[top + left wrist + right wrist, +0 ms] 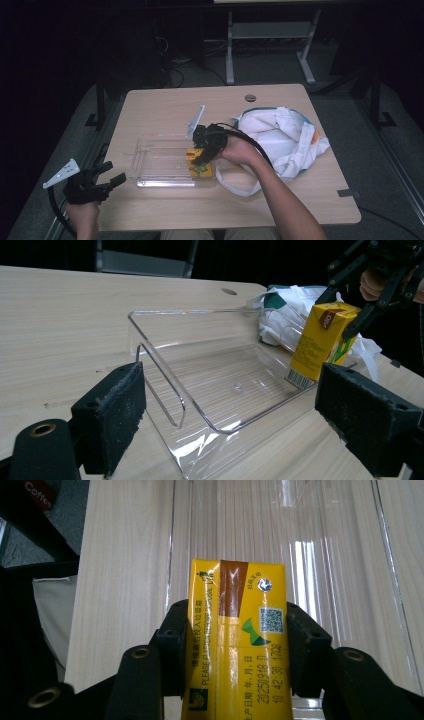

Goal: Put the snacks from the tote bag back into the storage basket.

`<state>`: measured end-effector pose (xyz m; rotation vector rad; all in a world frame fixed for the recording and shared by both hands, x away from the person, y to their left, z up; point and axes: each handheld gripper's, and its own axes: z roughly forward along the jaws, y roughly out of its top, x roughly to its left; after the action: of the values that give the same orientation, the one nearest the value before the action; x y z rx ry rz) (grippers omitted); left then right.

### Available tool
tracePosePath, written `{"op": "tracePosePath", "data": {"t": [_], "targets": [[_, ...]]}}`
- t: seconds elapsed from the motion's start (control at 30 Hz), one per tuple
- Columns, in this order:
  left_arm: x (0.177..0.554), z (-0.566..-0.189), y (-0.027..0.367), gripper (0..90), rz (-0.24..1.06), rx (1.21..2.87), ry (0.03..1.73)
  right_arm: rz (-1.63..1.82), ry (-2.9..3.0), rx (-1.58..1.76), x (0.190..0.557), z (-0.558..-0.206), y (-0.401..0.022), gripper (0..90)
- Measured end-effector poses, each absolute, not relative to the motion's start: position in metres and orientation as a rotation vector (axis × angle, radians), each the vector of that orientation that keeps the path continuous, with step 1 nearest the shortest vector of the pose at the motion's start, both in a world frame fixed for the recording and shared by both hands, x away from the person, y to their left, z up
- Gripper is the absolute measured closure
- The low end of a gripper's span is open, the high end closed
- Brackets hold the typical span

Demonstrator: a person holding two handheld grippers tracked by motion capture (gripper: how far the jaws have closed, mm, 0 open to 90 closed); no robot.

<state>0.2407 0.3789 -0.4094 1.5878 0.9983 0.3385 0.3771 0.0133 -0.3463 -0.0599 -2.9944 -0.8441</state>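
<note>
nearest, at the table's [165, 102] front left corner: left gripper [102, 180] in a hand, jaws released and wide apart, nothing between the pads [112, 415]. just beyond these pads, the near rim of a clear plastic tray [200, 405], empty on that side.

farther, over the tray's right end: right gripper [204, 156] clenched on a yellow drink carton [237, 635], one pad [172, 645] pressed on each narrow side, the carton's top pointing away from the fingers toward the tray floor. seen from the left gripper view, carton [322, 342] tilted, low corner with the barcode just at the tray's far edge; touching the floor or not, cannot tell. brown stripe and small foil dot on the carton's top face.

behind the right hand [240, 150], a white cloth bag [285, 137] crumpled on the table, one strap looped near the wrist. beyond the tray, a clear lid [196, 121] standing up at the far right corner. farthest, a round hole [250, 98] in the table top.
</note>
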Motion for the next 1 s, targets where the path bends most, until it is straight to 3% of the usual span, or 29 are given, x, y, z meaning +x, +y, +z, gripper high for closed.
{"op": "tracePosePath", "data": {"t": [1.0], "targets": [[0.241, -0.410, 0.379, 12.6, 0.340, 1.592, 1.002, -0.818, -2.981, -0.065, 0.373, -0.364, 0.006, 51.8]]}}
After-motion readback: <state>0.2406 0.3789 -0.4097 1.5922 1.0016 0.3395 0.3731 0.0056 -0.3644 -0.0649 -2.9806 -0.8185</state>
